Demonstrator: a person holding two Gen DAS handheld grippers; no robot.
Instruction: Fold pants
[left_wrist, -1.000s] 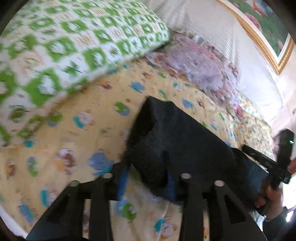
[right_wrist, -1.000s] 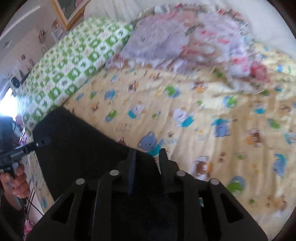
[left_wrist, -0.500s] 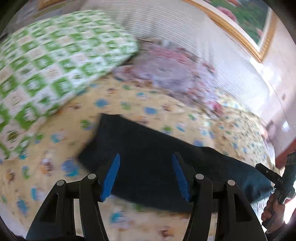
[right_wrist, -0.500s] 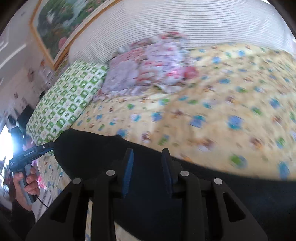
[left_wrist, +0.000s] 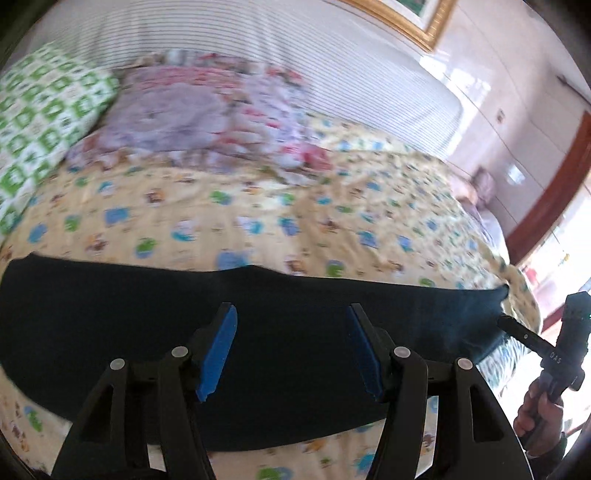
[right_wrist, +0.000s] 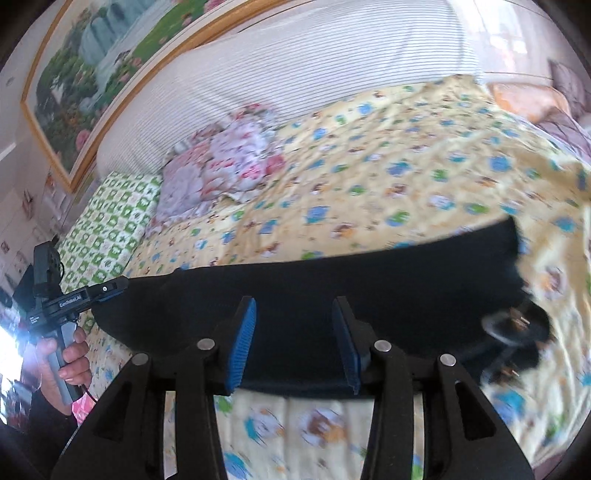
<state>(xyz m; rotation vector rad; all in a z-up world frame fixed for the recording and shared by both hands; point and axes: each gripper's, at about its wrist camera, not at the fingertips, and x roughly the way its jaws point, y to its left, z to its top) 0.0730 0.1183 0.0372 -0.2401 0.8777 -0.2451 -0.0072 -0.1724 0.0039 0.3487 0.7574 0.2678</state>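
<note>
Both tools have let go and pulled back, left tool (left_wrist: 291, 347) and right tool (right_wrist: 291, 343) opening empty, so the pants (left_wrist: 147, 314) lie flat on the bed (left_wrist: 258, 206).

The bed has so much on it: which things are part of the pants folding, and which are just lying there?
Part of the job:
- dark pants, spread along the bed
- left gripper, jaws opening, empty
- right gripper, jaws opening, empty

Just lying about:
- green checked pillow
- floral bedding heap
- cartoon-print sheet
- framed picture
</note>
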